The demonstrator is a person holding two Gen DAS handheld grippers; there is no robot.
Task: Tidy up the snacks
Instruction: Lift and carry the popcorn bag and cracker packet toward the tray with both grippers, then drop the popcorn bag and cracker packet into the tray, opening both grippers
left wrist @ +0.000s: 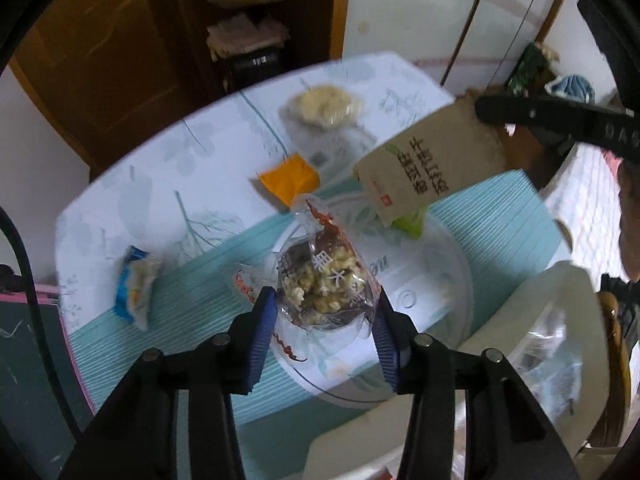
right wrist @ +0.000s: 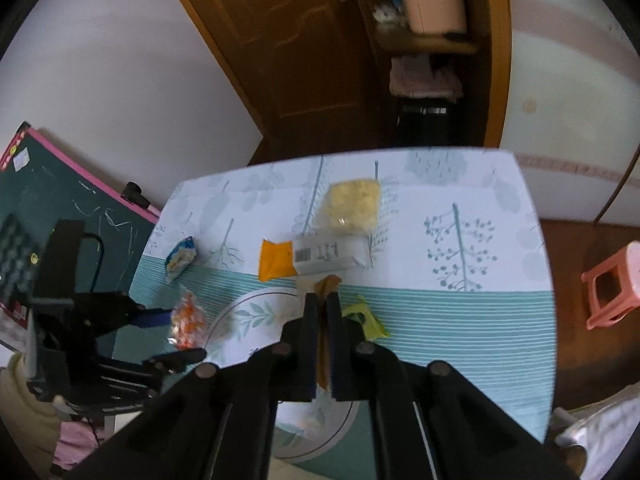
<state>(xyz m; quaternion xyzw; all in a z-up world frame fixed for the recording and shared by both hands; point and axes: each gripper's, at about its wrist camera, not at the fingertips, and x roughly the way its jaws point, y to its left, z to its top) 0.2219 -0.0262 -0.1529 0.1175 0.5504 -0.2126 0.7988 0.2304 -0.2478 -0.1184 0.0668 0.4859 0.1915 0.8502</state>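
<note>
My left gripper (left wrist: 324,300) is shut on a clear nut-snack packet (left wrist: 324,276) and holds it above a glass bowl (left wrist: 448,300). My right gripper (right wrist: 322,300) is shut on a brown paper snack packet (right wrist: 326,286), which in the left wrist view (left wrist: 424,164) hangs over the bowl's far rim. A green packet (left wrist: 410,222) lies in the bowl under it. On the table lie an orange packet (left wrist: 288,178), a pale cracker packet (left wrist: 324,106) and a blue-and-white packet (left wrist: 134,284).
The table (right wrist: 460,320) has a teal-and-white patterned cloth. A white barcode packet (right wrist: 328,254) lies beside the orange one. A chalkboard (right wrist: 48,208) leans at the left, a pink stool (right wrist: 612,284) stands at the right, and a wooden door and shelves are behind.
</note>
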